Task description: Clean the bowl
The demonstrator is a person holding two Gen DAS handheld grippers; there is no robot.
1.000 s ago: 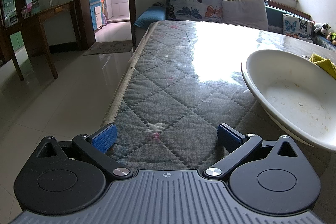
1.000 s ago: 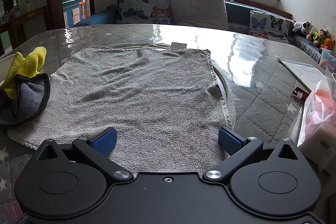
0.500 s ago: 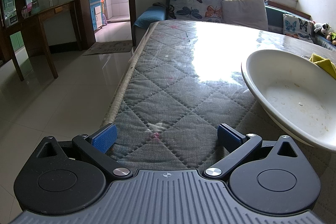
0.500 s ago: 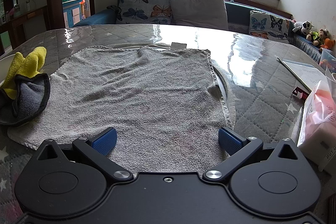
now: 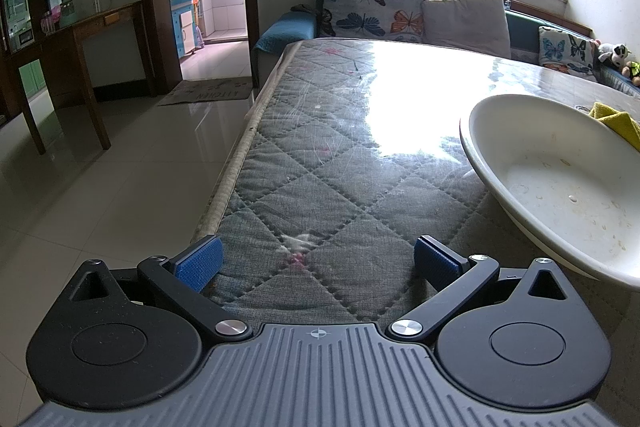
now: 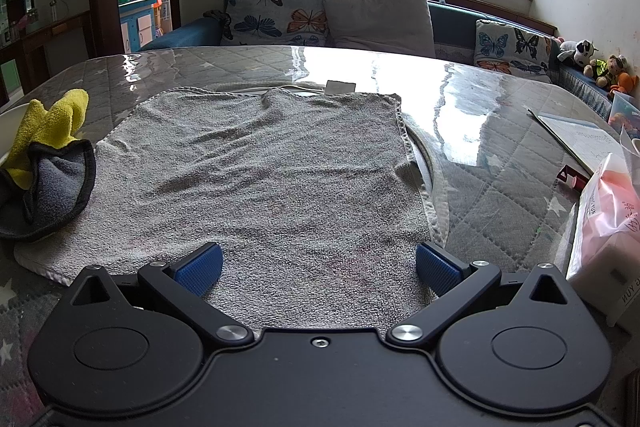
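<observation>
A wide white bowl with dried specks inside sits on the quilted table at the right of the left wrist view. My left gripper stands open just left of it, low over the table's near end, holding nothing. In the right wrist view a crumpled yellow and grey cloth lies at the left edge of a flat grey towel; a sliver of the bowl shows behind the cloth. My right gripper is open over the towel's near edge, empty.
The table's left edge drops to a tiled floor. To the right of the towel lie a pink-and-white packet, a small red item and papers. A cushioned bench runs behind the table.
</observation>
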